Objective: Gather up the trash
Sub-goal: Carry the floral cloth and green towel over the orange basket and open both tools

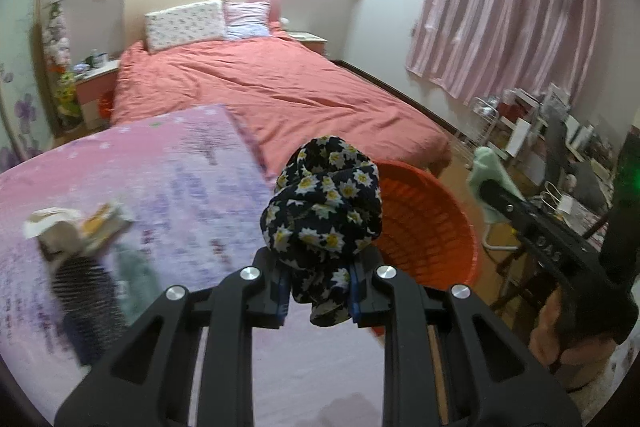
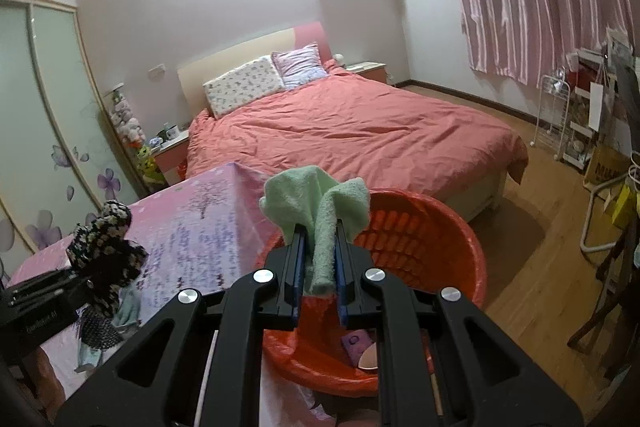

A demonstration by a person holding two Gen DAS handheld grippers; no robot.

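the left gripper (image 1: 318, 291) is clamped on a bunched dark daisy-print cloth (image 1: 322, 203), just left of the orange basket (image 1: 432, 227). the right gripper (image 2: 318, 287) pinches a green towel (image 2: 320, 215), jaws nearly closed, above the basket's near rim. left of the basket, a striped cloth (image 1: 86, 291) and paper scraps (image 1: 76, 223) lie on the pink-covered table (image 1: 180, 187).
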